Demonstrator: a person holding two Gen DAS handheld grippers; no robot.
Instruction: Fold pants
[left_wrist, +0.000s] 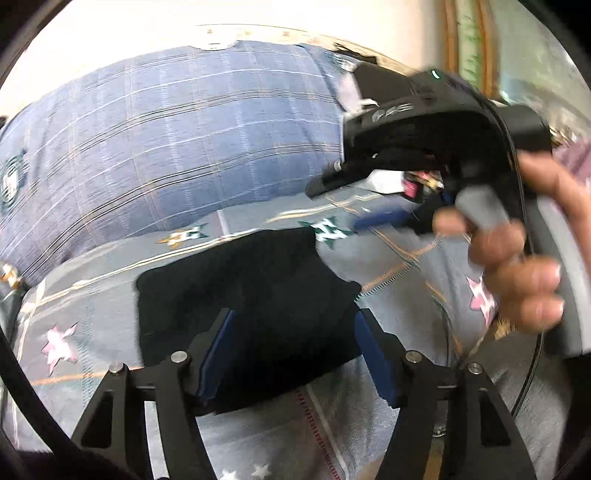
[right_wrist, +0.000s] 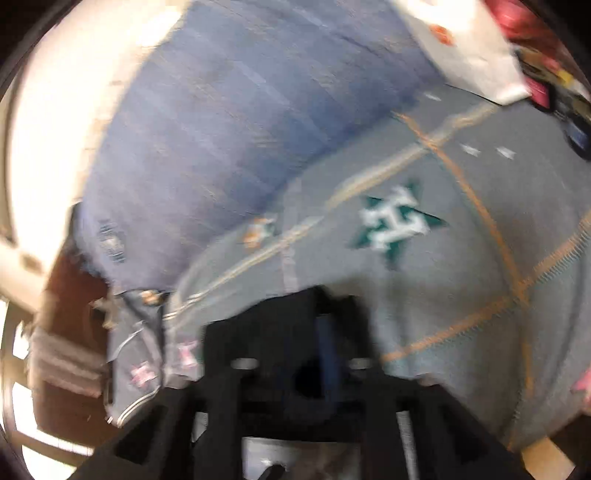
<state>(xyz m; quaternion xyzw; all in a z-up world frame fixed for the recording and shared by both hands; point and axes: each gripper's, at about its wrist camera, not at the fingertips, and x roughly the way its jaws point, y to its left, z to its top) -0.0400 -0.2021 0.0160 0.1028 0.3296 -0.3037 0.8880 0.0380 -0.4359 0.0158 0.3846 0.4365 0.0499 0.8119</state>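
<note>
The black pants (left_wrist: 251, 288) lie folded into a flat rectangle on the grey star-patterned bedspread (left_wrist: 391, 258). My left gripper (left_wrist: 295, 314) stands open over their near half, and its blue pads (left_wrist: 218, 354) are wide apart and press on nothing. A hand (left_wrist: 517, 266) holds my right gripper (left_wrist: 343, 206) above the bedspread past the pants' far right corner. Its fingers show apart there with no cloth between them. The right wrist view is badly blurred: the right gripper (right_wrist: 321, 314) is a dark mass low in the middle, over the bedspread (right_wrist: 480, 258).
A blue plaid cover (left_wrist: 166, 140) rises behind the bedspread and also fills the upper part of the right wrist view (right_wrist: 221, 129). A white object (right_wrist: 472, 48) and some clutter sit at the far right. The bed's left edge drops to a dark floor (right_wrist: 70, 332).
</note>
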